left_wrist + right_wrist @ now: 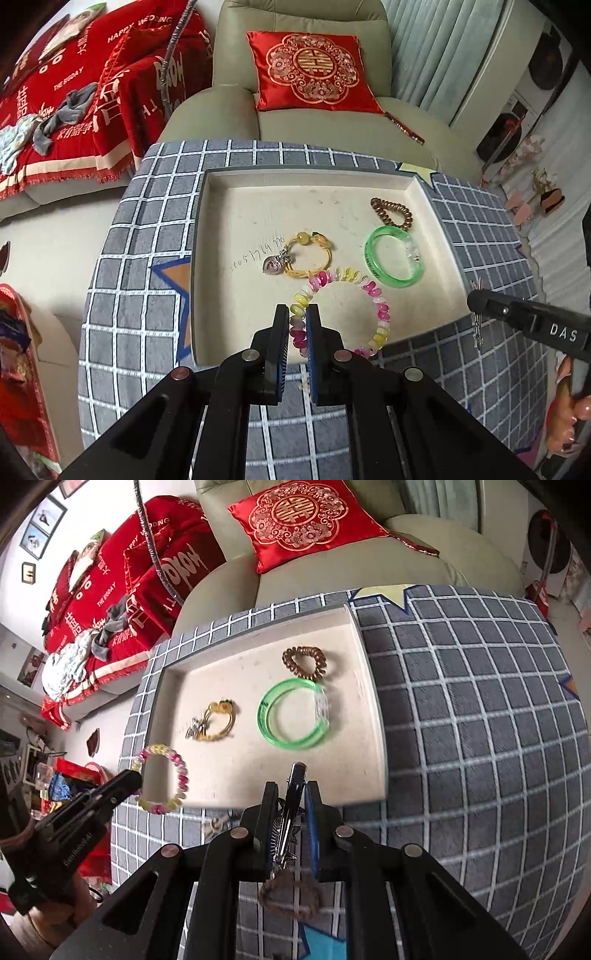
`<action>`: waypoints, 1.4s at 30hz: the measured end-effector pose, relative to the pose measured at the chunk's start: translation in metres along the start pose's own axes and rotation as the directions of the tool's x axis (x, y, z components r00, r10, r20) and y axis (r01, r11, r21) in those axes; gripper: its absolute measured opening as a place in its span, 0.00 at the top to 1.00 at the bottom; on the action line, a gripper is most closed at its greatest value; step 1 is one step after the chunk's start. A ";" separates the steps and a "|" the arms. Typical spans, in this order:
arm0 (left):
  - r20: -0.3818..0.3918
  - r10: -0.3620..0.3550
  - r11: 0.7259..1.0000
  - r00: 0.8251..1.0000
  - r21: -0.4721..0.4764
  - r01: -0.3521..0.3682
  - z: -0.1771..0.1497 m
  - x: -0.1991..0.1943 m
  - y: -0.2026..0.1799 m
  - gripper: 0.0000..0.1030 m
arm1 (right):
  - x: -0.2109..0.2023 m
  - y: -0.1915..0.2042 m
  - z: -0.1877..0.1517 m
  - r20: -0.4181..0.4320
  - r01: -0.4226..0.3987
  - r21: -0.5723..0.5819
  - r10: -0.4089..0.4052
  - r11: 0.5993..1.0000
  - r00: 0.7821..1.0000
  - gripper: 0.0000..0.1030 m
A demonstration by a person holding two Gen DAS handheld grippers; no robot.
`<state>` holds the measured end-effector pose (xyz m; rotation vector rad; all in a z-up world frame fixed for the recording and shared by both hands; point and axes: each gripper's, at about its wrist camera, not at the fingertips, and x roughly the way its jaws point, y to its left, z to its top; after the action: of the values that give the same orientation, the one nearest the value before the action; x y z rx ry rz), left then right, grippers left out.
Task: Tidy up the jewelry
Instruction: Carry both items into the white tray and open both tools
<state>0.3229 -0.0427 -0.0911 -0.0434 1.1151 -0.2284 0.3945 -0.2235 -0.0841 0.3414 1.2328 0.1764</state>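
Note:
A cream tray [221,206] lies on a grey checked cloth. In it lie a brown spiral hair tie [392,213], a green bangle [393,262] and a yellow bead bracelet with a heart charm [306,254]. My left gripper [297,317] is shut on a pink, yellow and white bead bracelet [369,291] and holds it over the tray's near edge. My right gripper [291,794] is shut on a silver hair clip [291,812] just in front of the tray [369,701]. The bead bracelet [173,771] hangs from the left gripper [127,781] at the tray's left corner.
A brown braided hair tie [288,897] and a small pale trinket [214,825] lie on the cloth [480,738] near the right gripper. A beige armchair with a red cushion [314,70] stands behind the table. A red blanket [74,110] covers the sofa at left.

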 end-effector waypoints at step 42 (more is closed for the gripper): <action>-0.097 0.162 0.983 0.982 0.099 -0.152 0.029 0.094 -0.007 0.77 | 0.089 -0.018 0.043 -0.087 0.004 0.056 0.001 0.998 0.996 0.84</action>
<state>0.3873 -0.0706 -0.1603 0.1390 1.2053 -0.1407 0.4627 -0.2189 -0.1569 0.3844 1.3256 0.1566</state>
